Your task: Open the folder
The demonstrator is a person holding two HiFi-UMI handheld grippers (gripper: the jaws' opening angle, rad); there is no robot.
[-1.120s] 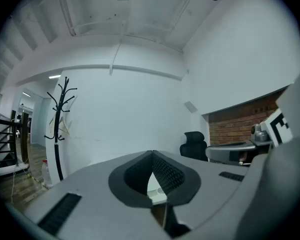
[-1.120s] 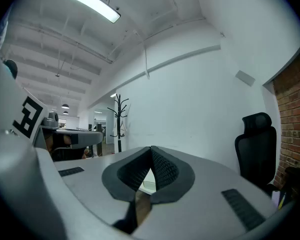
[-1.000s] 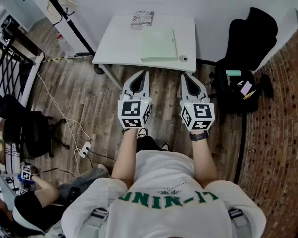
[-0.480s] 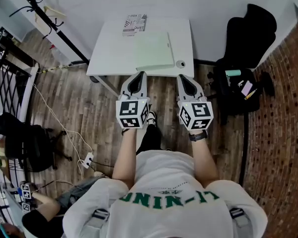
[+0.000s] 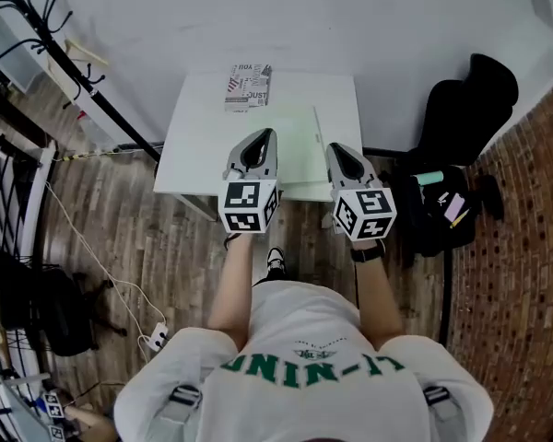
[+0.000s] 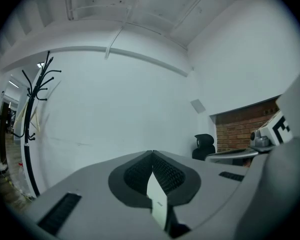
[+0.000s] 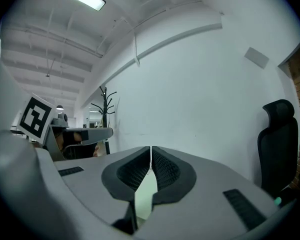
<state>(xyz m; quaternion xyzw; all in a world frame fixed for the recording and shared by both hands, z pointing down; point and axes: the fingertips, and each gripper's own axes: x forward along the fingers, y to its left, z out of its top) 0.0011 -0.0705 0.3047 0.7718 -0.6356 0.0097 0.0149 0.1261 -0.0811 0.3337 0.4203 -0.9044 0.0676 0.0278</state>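
Ahead of the left tool (image 5: 264,136) and the right tool (image 5: 335,149): white bench (image 5: 198,145), its top free to the left of the left tool. A flat green folder (image 5: 300,144) lies beneath and between both tools, low, no bar to passage above. A printed booklet (image 5: 248,87) lies at the far edge, beyond the left tool. White wall (image 5: 369,26) closes the far side. Coat stand (image 5: 64,58) stands well left; black chair (image 5: 473,98) and a dark bag (image 5: 442,212) stand right of the right tool, off the bench.
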